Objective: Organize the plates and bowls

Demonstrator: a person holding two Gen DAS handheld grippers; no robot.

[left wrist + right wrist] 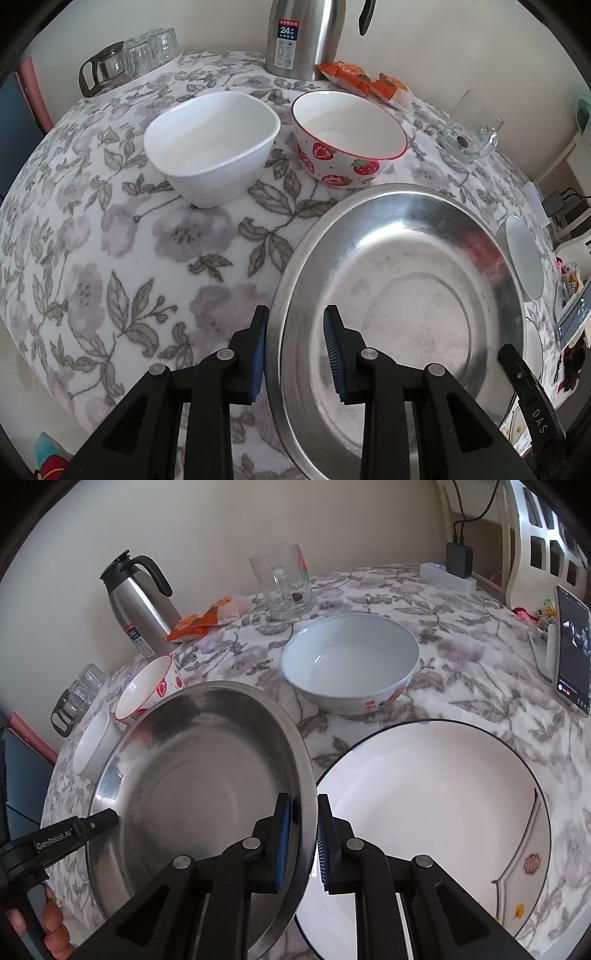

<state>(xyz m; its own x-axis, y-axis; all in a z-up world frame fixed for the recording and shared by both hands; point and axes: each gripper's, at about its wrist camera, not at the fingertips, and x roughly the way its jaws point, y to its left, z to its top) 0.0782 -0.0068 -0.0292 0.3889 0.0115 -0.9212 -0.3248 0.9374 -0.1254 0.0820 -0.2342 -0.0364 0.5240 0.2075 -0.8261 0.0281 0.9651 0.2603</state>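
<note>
I've got the steel plate pinched from both sides, tilted, lifted off the table on its right side. My left gripper straddles the plate's left rim: one pad outside, one inside the dish. Jaws stand part closed w/ the rim between them, but I can't tell if both pads actually press on the metal. My right gripper is nearly closed on the opposite rim, blue pads tight on both faces of the thin edge. From the right wrist view the left gripper's arm pokes in at the plate's far rim, w/ the fingers of the hand that holds it at the bottom left corner.

The plate's right edge hangs over the big white plate w/ the thin dark rim, which sits flat at the near right part of the table.

Behind it, mid table: pale bowl, upright. Toward the table's left side: strawberry bowl and the white squarish bowl, side by side, close but not touching, both upright.

Back edge of the table: steel thermos, orange snack packs, glass mug. Back left corner: glass jug w/ small glasses. Right edge: phone propped upright.
</note>
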